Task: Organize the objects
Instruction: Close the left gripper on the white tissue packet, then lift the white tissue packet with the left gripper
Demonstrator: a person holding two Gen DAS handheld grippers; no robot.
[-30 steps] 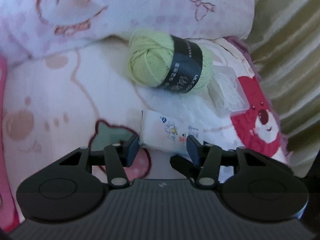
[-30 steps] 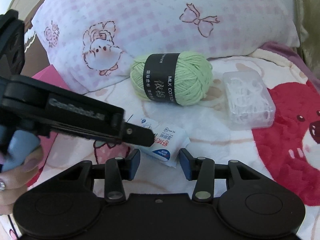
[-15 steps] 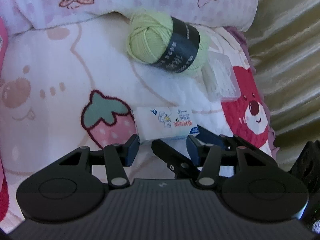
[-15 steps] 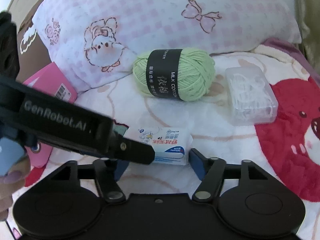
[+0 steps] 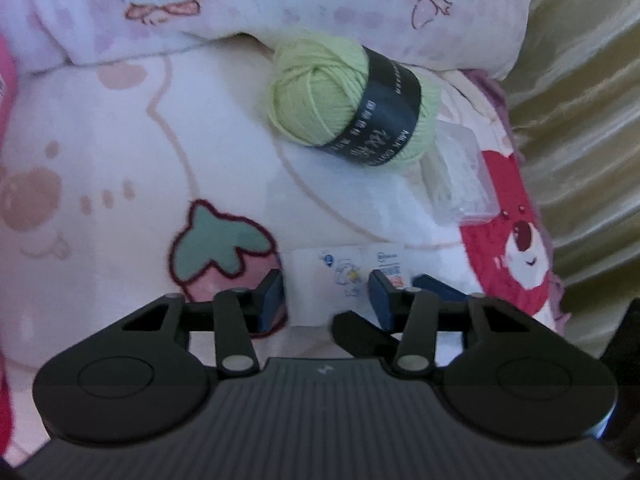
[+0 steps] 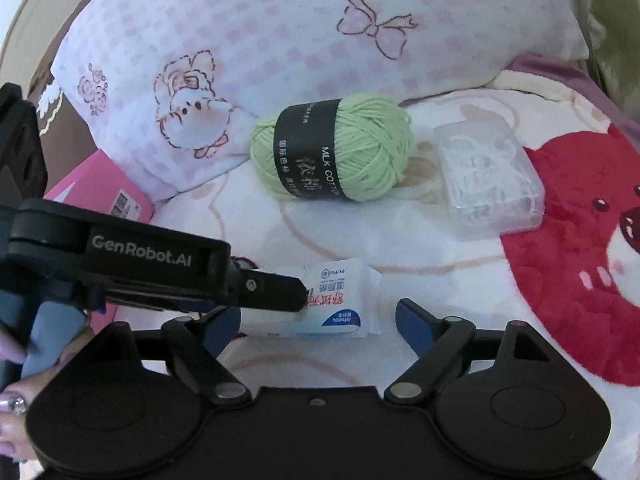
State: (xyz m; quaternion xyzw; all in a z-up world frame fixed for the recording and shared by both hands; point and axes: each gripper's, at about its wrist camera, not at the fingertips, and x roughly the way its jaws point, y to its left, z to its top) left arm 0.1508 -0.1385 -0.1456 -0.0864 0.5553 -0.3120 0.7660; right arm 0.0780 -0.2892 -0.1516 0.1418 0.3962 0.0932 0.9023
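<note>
A small white tissue pack [image 6: 340, 304] is seen lying flat on the cartoon-print blanket [image 6: 460, 300], its long axis running across the right wrist view, printed face up, one short end toward the left gripper [image 5: 326, 294] and the other toward the red bear patch. In the left wrist view the same pack [image 5: 344, 276] is shown lengthwise between the blue pads; the left jaws have just been closing, and the pack sits between them with the pads at or against its sides, though firm pressing cannot be told from the blurred frame. The right gripper [image 6: 318, 320] has just been opening: its jaws are spread wide on either side of the pack, and the pads stand clear of it, so nothing is gripped there.

The green yarn ball [image 6: 334, 148], banded in black, is laid on its side beyond the pack, its axis across the frame, touching the pillow [image 6: 320, 32]. A clear plastic box [image 6: 490, 176] is placed just beside the yarn.

Only the right wrist view shows the left tool's black arm with its lettering, a hand [image 6: 16, 404] at the lower left edge, and a pink box [image 6: 100, 192] tucked under the pillow's edge. Only the left wrist view shows the strawberry print [image 5: 224, 248] beside the pack and the olive curtain [image 5: 580, 120] at the right.
</note>
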